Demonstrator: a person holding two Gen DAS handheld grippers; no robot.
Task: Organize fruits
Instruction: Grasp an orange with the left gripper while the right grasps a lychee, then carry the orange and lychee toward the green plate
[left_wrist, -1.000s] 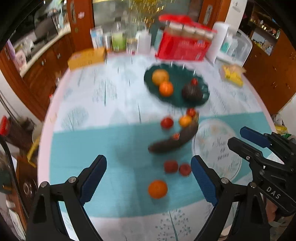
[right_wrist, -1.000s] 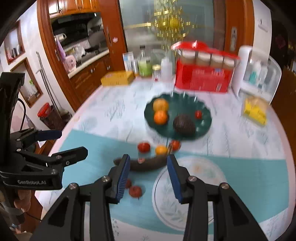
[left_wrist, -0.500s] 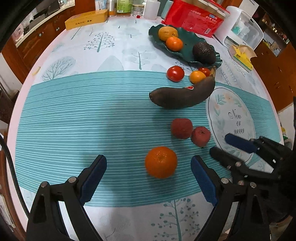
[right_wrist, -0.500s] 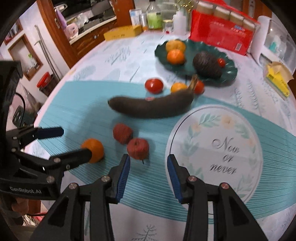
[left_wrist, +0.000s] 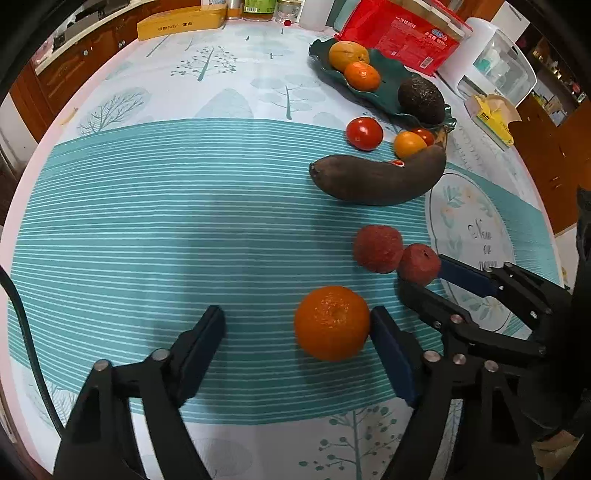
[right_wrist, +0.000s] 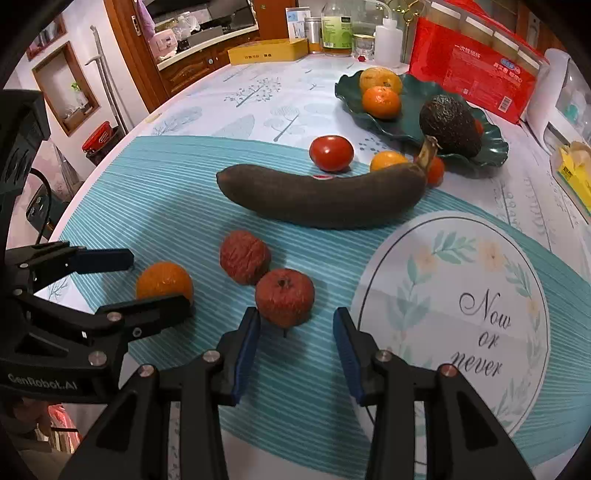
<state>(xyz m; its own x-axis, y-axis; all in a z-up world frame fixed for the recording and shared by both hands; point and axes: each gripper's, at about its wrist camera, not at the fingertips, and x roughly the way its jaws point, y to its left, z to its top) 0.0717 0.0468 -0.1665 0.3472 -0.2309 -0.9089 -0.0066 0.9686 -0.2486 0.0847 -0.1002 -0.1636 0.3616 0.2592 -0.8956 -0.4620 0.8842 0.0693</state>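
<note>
Only left wrist view shows left gripper (left_wrist: 295, 332) closing around orange (left_wrist: 331, 323), right gripper (right_wrist: 295, 332) open behind lychee (right_wrist: 284, 297), worktop (right_wrist: 184, 206).

left gripper (left_wrist: 297, 326) jaws closing, right gripper (right_wrist: 295, 332) parted

A blackened banana (right_wrist: 325, 199) lies across the cloth. Nearer lie two red lychees (right_wrist: 245, 256) and one mandarin (left_wrist: 332, 328).
</note>
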